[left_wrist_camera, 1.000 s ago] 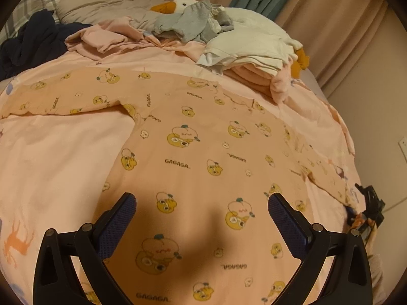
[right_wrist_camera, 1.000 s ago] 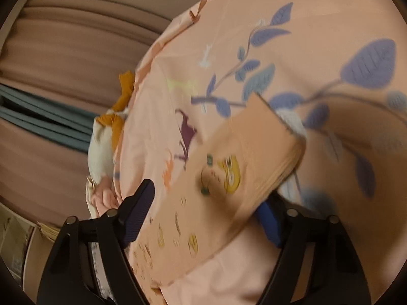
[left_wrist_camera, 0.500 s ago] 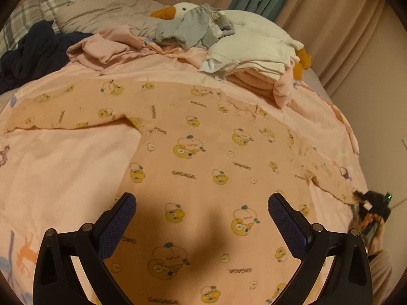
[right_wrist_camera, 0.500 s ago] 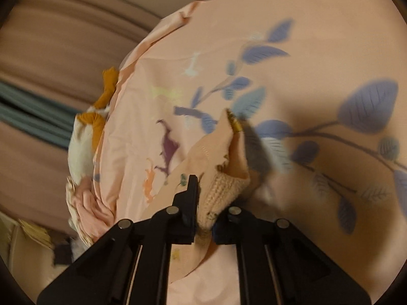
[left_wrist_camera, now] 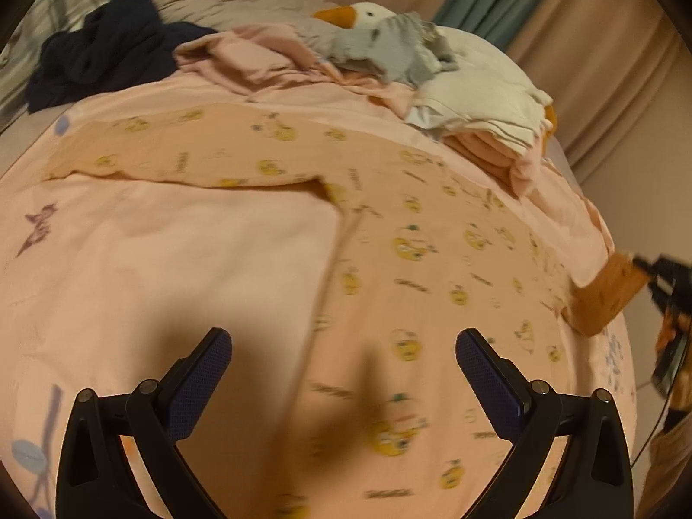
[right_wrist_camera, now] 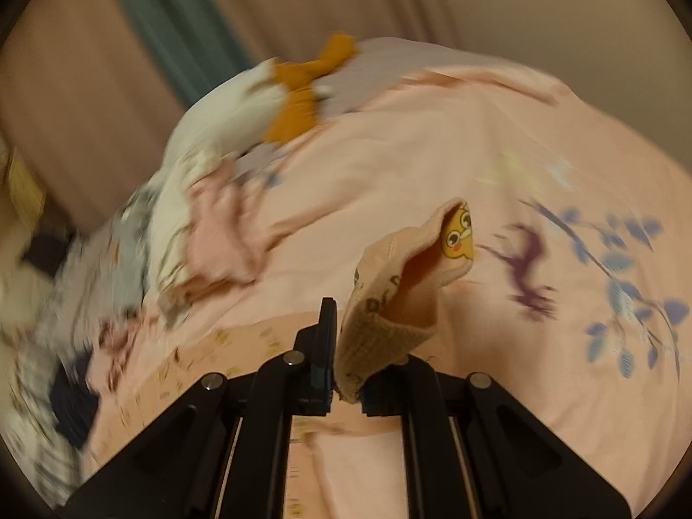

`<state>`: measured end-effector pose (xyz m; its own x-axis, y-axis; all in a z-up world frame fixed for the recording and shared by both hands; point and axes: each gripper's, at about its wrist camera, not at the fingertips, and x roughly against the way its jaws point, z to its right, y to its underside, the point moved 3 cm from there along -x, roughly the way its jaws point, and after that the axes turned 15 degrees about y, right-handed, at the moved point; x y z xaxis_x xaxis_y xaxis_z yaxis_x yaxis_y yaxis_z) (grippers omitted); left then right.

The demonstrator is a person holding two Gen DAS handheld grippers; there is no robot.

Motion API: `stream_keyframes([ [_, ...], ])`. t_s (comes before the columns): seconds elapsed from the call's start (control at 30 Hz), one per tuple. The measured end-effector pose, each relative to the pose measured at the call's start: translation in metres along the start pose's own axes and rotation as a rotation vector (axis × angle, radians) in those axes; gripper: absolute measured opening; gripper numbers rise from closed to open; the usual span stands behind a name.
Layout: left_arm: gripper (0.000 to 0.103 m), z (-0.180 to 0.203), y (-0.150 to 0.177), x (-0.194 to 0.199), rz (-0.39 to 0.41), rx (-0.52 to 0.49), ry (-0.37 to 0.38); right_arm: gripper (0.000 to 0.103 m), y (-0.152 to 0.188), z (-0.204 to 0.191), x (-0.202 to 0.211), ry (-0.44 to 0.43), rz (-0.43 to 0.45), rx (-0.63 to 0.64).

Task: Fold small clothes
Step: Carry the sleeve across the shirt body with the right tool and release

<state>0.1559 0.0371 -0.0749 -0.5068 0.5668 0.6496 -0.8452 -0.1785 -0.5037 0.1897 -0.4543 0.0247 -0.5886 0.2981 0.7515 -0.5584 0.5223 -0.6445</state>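
since a second ago the right gripper [right_wrist_camera: 346,372] has clamped its jaws onto the ribbed cuff [right_wrist_camera: 376,341] of the printed shirt's sleeve and lifted it clear of the bed, where before the sleeve lay loose between wide-apart jaws; the left gripper has slid sideways across the shirt with its jaws unchanged. largest in view is the pink bedspread [left_wrist_camera: 173,268], printed with purple dinosaurs and blue leafy sprigs, which covers the bed under everything else. spread flat on it lies the peach shirt [left_wrist_camera: 411,285] with yellow cartoon faces, one sleeve stretched out to the left of the left wrist view, the other reaching to the right edge of the bed, where its end [left_wrist_camera: 605,298] is raised by the right gripper [left_wrist_camera: 666,281]. beyond the shirt sits a heap of clothes: a dark navy garment [left_wrist_camera: 108,52], crumpled pink pieces [left_wrist_camera: 251,60], a grey garment [left_wrist_camera: 398,52] and folded white cloth [left_wrist_camera: 480,104], with a white plush goose [left_wrist_camera: 367,13] behind them. the left gripper [left_wrist_camera: 344,367] hovers over the shirt's body, its jaws wide apart and holding nothing. in the right wrist view the cuff is pinched tight between the nearly closed jaws, and the sleeve opening stands upward showing one yellow face [right_wrist_camera: 458,238].
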Motion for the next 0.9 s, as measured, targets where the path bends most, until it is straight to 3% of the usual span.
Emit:
stream_keyframes([
  [0.17, 0.103, -0.033, -0.001, 0.017, 0.018, 0.042, -0.008, 0.009, 0.021, -0.119, 0.003, 0.041, 0.05, 0.233],
  [0.33, 0.103, -0.06, -0.002, 0.027, 0.032, 0.074, -0.025, 0.009, 0.07, -0.222, -0.02, 0.146, 0.086, 0.494],
  [0.43, 0.103, -0.072, -0.001, 0.026, 0.029, 0.096, -0.032, 0.01, 0.108, -0.264, -0.043, 0.214, 0.094, 0.648],
  [0.73, 0.103, -0.079, -0.004, 0.02, 0.03, 0.122, -0.019, 0.012, 0.188, -0.316, -0.072, 0.271, 0.106, 0.915],
  [0.77, 0.103, -0.08, -0.005, 0.02, 0.032, 0.125, -0.014, 0.017, 0.194, -0.314, -0.075, 0.274, 0.087, 0.934],
  [0.9, 0.103, -0.083, -0.011, 0.019, 0.048, 0.161, 0.012, 0.036, 0.208, -0.313, -0.071, 0.087, -0.022, 0.932],
])
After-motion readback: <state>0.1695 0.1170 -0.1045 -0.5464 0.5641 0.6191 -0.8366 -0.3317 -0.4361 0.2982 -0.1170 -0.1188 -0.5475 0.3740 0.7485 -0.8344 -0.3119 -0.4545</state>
